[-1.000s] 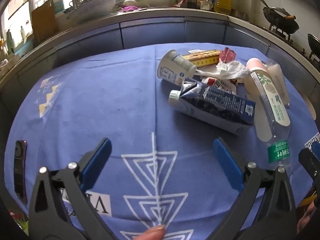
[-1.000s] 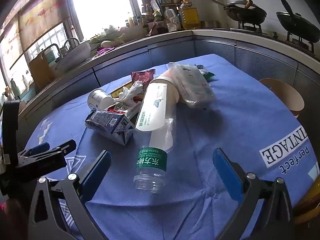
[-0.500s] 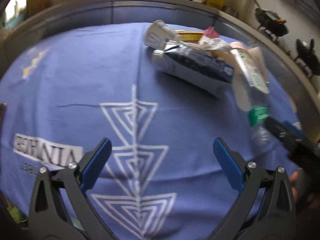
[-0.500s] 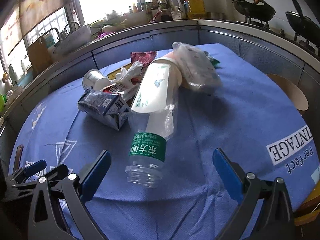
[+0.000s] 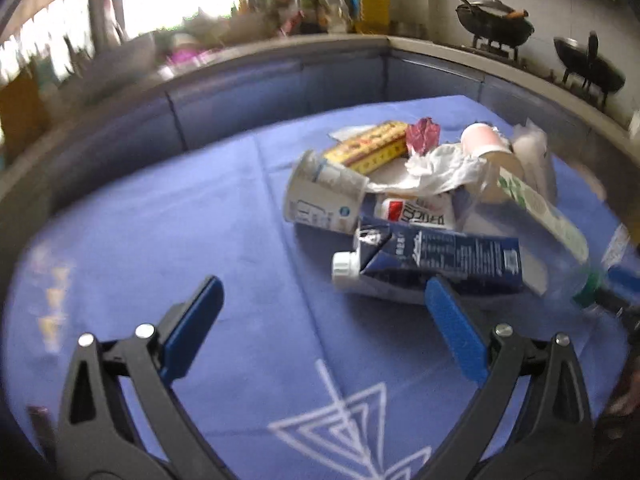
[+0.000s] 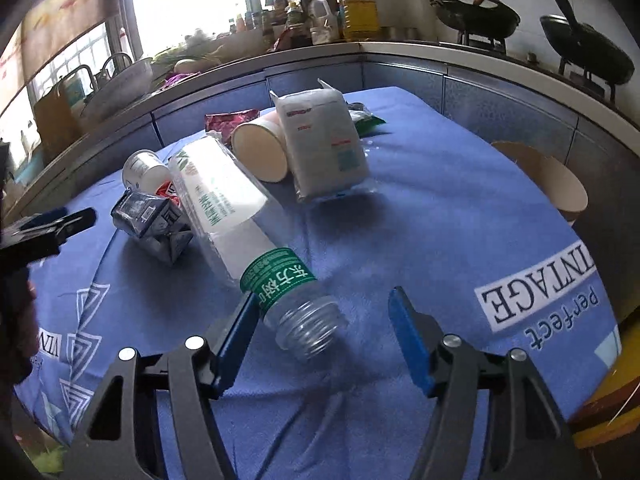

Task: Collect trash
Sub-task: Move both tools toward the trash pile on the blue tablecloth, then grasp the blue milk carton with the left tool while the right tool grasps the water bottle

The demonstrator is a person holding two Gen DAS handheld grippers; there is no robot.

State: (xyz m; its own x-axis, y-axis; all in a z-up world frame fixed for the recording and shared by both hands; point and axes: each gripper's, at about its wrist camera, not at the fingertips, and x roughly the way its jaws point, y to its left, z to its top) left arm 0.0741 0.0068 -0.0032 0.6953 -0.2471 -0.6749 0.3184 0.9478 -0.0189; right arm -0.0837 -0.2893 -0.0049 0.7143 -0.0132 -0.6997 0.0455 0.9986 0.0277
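Note:
A clear plastic bottle (image 6: 224, 208) with a green neck label lies on the blue tablecloth (image 6: 440, 200), its open mouth toward me. My right gripper (image 6: 323, 300) straddles that neck, jaws closing; the left pad is at the label and the right pad stands apart. My left gripper (image 5: 322, 292) is open and empty, just short of a dark blue carton (image 5: 436, 260) with a white cap. Behind it lie a white yogurt cup (image 5: 324, 200), crumpled tissue (image 5: 436, 168), a yellow box (image 5: 372, 144) and a red wrapper (image 5: 422, 134). A paper cup (image 6: 260, 152) and a white plastic pack (image 6: 320, 140) rest beyond the bottle.
A kitchen counter (image 6: 400, 50) curves behind the table, with bottles and two woks (image 6: 476, 16) on it. A wooden seat (image 6: 540, 176) stands past the table's right edge. A person's hand (image 6: 16, 320) holds the left gripper at the left edge.
My right gripper has moved forward and down to the bottle's mouth and its jaws have narrowed around the neck. My left gripper has swung toward the pile, with the carton now close.

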